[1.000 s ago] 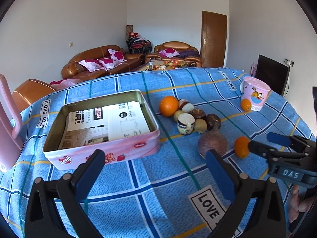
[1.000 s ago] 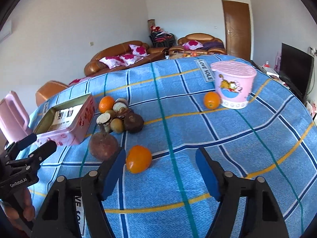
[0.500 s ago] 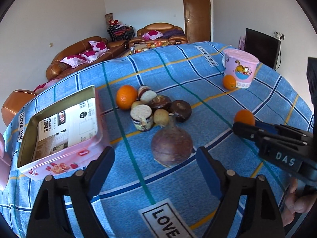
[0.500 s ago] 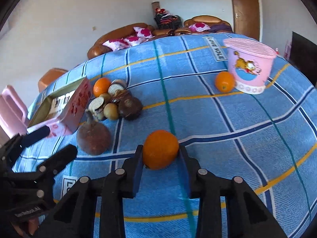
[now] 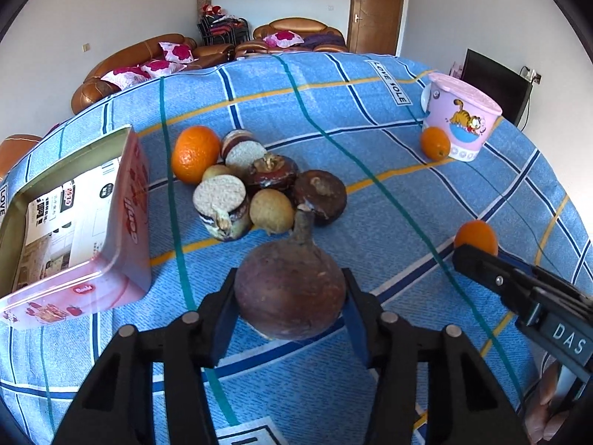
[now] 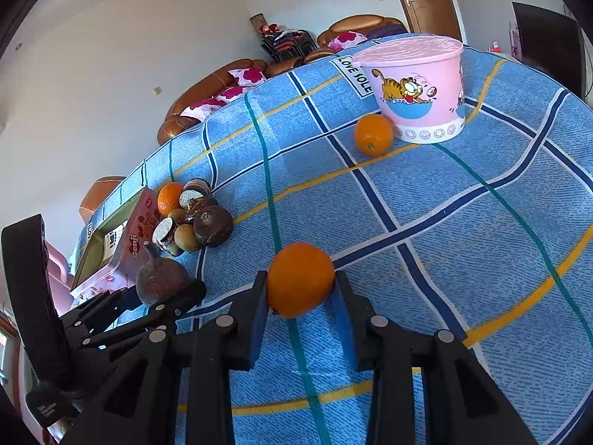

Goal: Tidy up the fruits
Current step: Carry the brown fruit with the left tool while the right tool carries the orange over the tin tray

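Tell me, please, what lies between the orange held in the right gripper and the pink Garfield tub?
Only bare blue checked tablecloth separates the held orange from the pink tub, as the right wrist view shows; another orange rests against the tub's base, left of that line.

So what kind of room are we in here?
Most likely a home living room: brown leather sofas with pink floral cushions line the far wall, a dark TV screen stands at the right, and a wooden door is behind the cloth-covered table.
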Demonstrator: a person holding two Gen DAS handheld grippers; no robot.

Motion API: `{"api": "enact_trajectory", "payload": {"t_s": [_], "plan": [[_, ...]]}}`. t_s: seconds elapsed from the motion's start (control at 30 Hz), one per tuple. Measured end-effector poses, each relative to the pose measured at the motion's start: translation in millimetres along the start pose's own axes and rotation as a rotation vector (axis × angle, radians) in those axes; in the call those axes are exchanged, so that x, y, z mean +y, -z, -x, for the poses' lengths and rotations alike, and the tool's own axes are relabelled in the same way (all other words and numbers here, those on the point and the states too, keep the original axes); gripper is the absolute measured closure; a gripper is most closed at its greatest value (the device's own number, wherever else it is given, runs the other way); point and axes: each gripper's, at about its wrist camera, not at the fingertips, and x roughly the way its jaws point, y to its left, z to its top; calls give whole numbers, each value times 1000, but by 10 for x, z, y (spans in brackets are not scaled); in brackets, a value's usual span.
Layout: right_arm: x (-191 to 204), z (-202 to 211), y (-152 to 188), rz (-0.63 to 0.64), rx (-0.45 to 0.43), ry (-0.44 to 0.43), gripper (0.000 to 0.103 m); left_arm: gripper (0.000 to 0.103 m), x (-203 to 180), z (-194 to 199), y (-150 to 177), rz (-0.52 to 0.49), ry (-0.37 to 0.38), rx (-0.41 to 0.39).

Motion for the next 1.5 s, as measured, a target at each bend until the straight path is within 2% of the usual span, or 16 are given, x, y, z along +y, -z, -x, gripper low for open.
{"api": "enact_trajectory", "payload": {"t_s": [0.13, 0.2, 0.3, 0.37, 0.43, 0.57, 0.77, 0.93, 1.03, 1.17, 1.37, 1.5], "plan": [[43, 48, 19, 26, -22, 68, 67, 51, 44, 40, 6, 0, 27, -25], [103, 141, 33, 54, -72, 100, 67, 51, 76, 167, 3, -7, 5, -68], [264, 296, 43, 99, -152, 134, 67, 51, 227, 396, -44, 15, 13, -147], [398, 376, 13, 103, -194, 115, 67, 51, 370, 546, -71, 28, -15, -199], [594, 430, -30, 121, -242, 87, 67, 51, 547, 659, -91, 40, -86, -248], [1084, 379, -125, 189, -306, 15, 67, 51, 1075, 736, -129, 125, -162, -273], [1823, -123, -191, 230, -263, -105, 67, 51, 1820, 647, -98, 253, -356, -238], [2282, -529, -137, 266, -211, -158, 67, 51, 2275, 561, -27, 373, -398, -182], [2411, -703, -94, 264, -190, -173, 67, 51, 2357, 502, 7, 396, -412, -161], [2538, -824, 0, 319, -181, -152, 67, 51, 2347, 462, 5, 374, -415, -150], [2494, -928, 11, 322, -139, -126, 67, 51, 2304, 419, -3, 355, -431, -136], [2471, -952, 8, 318, -116, -152, 67, 51, 2266, 383, -5, 337, -449, -129]]}}
